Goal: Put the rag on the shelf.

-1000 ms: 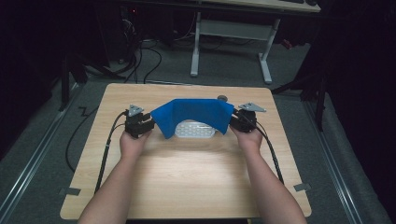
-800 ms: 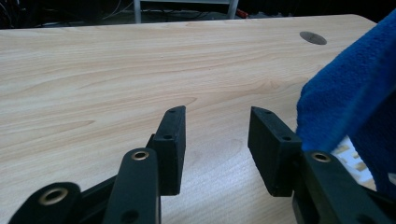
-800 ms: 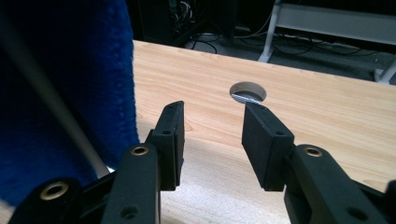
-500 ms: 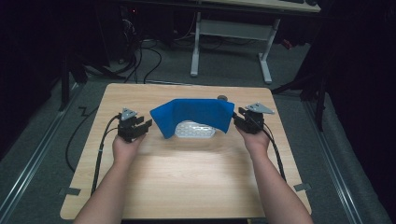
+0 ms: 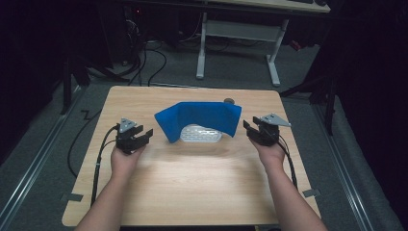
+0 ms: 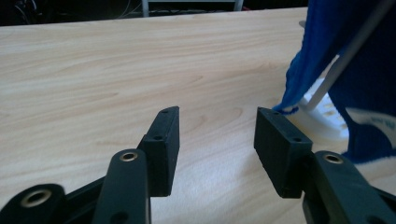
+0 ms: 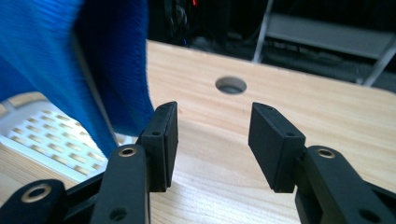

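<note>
Blue cloth [image 5: 199, 120] stands draped over a white slotted rack [image 5: 202, 134] at the middle of the table [image 5: 192, 192], hanging like a curved screen; we judge it was set there to hang on its own. Our left gripper [image 5: 144, 136] sits just left of the cloth's edge, jaws apart and just been opening, nothing between them. Our right gripper [image 5: 250, 129] sits just right of the cloth's other edge, jaws likewise parted and opening, empty. A round hole [image 7: 230, 85] lies in the far tabletop.
</note>
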Available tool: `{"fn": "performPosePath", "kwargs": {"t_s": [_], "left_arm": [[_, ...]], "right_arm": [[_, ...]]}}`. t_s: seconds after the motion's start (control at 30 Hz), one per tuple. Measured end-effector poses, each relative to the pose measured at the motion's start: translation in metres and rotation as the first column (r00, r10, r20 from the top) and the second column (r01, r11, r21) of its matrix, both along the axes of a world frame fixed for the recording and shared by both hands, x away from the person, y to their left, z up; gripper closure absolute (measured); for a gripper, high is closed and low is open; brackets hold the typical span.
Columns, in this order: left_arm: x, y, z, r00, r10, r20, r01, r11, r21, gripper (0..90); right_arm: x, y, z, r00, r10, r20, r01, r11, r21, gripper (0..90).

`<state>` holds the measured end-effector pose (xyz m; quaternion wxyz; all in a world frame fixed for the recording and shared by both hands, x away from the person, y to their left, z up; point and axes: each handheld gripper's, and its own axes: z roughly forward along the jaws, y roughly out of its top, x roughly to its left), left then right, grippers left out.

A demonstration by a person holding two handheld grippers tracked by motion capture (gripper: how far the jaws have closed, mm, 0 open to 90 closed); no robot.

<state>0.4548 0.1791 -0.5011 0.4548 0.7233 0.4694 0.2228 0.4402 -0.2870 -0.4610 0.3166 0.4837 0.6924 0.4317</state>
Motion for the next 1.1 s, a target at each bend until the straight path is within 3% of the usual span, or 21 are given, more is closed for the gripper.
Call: {"fn": "performPosePath", "kwargs": {"t_s": [0.1,0.13,0.23,0.3,0.37,0.4,0.47,0.5,0.57,0.6,0.7,0.73,0.83,0.9,1.1], "left_arm": [[-0.006,0.003,-0.002,0.9999,0.005,-0.014,-0.005,0.9999,-0.012,49.5],[-0.009,0.004,-0.004,0.9998,0.005,-0.021,-0.005,0.9997,-0.024,49.3],[-0.021,0.005,-0.009,0.9998,0.002,-0.021,-0.003,0.9997,-0.024,48.3],[-0.030,0.007,-0.011,0.9998,0.000,-0.019,0.000,0.9996,-0.030,47.7],[-0.037,0.008,-0.012,0.9999,-0.003,-0.015,0.002,0.9995,-0.032,47.0],[-0.043,0.009,-0.012,1.0000,-0.006,-0.001,0.006,0.9996,-0.027,46.8],[-0.048,0.009,-0.011,0.9999,-0.009,-0.010,0.008,0.9995,-0.032,46.1],[-0.052,0.009,-0.011,0.9999,-0.013,-0.010,0.013,0.9995,-0.029,46.0],[-0.059,0.009,-0.010,0.9998,-0.021,-0.008,0.020,0.9995,-0.026,45.7],[-0.069,0.009,-0.010,0.9994,-0.034,-0.011,0.033,0.9992,-0.024,45.7],[-0.078,0.008,-0.011,0.9990,-0.039,-0.021,0.038,0.9992,-0.010,45.9],[-0.091,0.007,-0.014,0.9981,-0.051,-0.035,0.050,0.9986,-0.014,45.7],[-0.104,0.005,-0.017,0.9970,-0.066,-0.040,0.066,0.9978,-0.006,45.4],[-0.120,0.001,-0.019,0.9942,-0.093,-0.053,0.095,0.9953,0.021,44.3],[-0.144,-0.007,-0.021,0.9853,-0.154,-0.073,0.157,0.9872,0.028,42.7]], "right_arm": [[-0.003,0.000,0.000,0.9999,0.005,-0.011,-0.005,1.000,-0.012,51.8],[-0.009,0.002,-0.001,0.9998,0.016,-0.011,-0.017,0.999,-0.039,49.8],[-0.014,0.004,-0.002,0.9993,0.032,-0.019,-0.032,0.999,-0.029,48.8],[-0.024,0.005,-0.005,0.9988,0.045,0.018,-0.044,0.999,-0.028,48.8],[-0.030,0.007,-0.007,0.9982,0.057,0.017,-0.056,0.998,-0.037,47.3],[-0.036,0.008,-0.008,0.9977,0.067,-0.008,-0.067,0.997,-0.046,45.3],[-0.039,0.009,-0.008,0.9975,0.070,-0.012,-0.070,0.997,-0.043,45.0],[-0.050,0.010,-0.010,0.9962,0.083,0.027,-0.082,0.996,-0.043,44.8],[-0.054,0.011,-0.010,0.9958,0.085,0.033,-0.083,0.995,-0.049,44.3],[-0.064,0.014,-0.012,0.9949,0.098,0.024,-0.096,0.994,-0.059,43.0],[-0.076,0.017,-0.016,0.9953,0.094,0.023,-0.092,0.993,-0.078,42.4],[-0.081,0.018,-0.019,0.9952,0.098,0.011,-0.097,0.993,-0.075,41.3],[-0.089,0.020,-0.024,0.9944,0.103,-0.020,-0.104,0.992,-0.065,39.7],[-0.099,0.024,-0.030,0.9921,0.118,-0.043,-0.121,0.991,-0.065,38.1],[-0.116,0.037,-0.040,0.9870,0.137,-0.084,-0.143,0.987,-0.073,36.0]]}}
